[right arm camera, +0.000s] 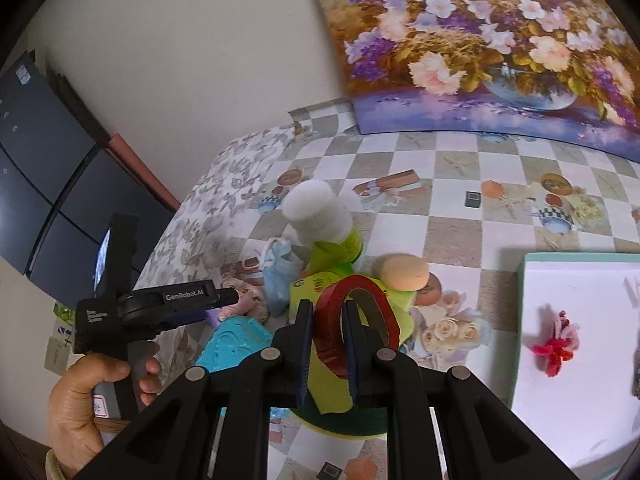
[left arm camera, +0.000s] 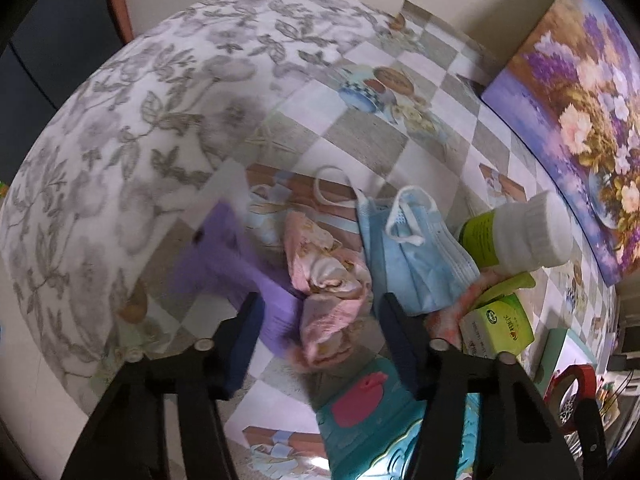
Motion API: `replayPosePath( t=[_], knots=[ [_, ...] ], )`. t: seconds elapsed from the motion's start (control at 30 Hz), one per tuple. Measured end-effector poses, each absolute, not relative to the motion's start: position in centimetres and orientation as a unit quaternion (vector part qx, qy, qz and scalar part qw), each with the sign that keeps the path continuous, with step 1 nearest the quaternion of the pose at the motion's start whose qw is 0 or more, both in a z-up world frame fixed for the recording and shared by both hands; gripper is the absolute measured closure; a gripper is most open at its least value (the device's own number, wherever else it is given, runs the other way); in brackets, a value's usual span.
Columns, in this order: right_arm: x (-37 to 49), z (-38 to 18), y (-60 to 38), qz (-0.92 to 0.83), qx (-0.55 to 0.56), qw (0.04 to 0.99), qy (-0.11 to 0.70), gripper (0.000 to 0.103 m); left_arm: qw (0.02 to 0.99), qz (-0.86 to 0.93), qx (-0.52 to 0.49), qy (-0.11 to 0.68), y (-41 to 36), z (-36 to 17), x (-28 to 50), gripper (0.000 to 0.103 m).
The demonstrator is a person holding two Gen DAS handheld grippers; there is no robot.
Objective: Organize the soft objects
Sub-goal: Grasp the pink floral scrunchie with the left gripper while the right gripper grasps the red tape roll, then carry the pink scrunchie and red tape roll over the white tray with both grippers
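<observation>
Hovering over a crumpled pink cloth [left arm camera: 326, 280] on the worktop [left arm camera: 360, 136], the left gripper [left arm camera: 320, 312] has jaws unclenched around it; limp and light, best pinched at its bunched middle.

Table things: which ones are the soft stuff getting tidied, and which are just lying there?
Part of the job, probably:
pink cloth
blue face masks
beige sponge
red ring, pinched in the right gripper
white box with the fuzzy red flower in it

Just lying about:
flower painting
green box
teal wipes pack
white-capped bottle
</observation>
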State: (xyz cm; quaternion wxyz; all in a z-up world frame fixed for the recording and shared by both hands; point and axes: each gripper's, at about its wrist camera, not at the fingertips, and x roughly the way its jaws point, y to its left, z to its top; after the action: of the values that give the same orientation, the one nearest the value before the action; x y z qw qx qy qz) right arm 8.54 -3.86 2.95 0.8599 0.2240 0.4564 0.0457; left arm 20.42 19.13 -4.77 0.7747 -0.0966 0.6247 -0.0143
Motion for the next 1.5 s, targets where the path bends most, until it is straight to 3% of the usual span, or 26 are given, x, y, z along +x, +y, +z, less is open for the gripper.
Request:
replayPosePath(
  t=[0.53, 0.77, 1.17, 1.5],
  knots=[
    [8.3, 2.6, -4.6, 0.039, 0.229, 0.856, 0.462, 0.087, 0.773, -0.025, -0.084, 0.628, 18.0, -6.8, 20.5, 0.093],
    [7.9, 3.2, -5.4, 0.036, 0.240, 0.858, 0.452, 0.087, 0.785, -0.037, -0.102, 0.609, 18.3, -5.1, 20.3, 0.096],
    [6.3, 5.6, -7.0, 0.032, 0.250, 0.873, 0.418, 0.087, 0.843, -0.054, -0.130, 0.519, 19.3, 3.8, 18.3, 0.096],
    [5.2, 5.7, -10.1, -0.026, 0.252, 0.870, 0.424, 0.087, 0.857, -0.111, -0.118, 0.490, 14.9, 7.1, 15.8, 0.096]
  ],
)
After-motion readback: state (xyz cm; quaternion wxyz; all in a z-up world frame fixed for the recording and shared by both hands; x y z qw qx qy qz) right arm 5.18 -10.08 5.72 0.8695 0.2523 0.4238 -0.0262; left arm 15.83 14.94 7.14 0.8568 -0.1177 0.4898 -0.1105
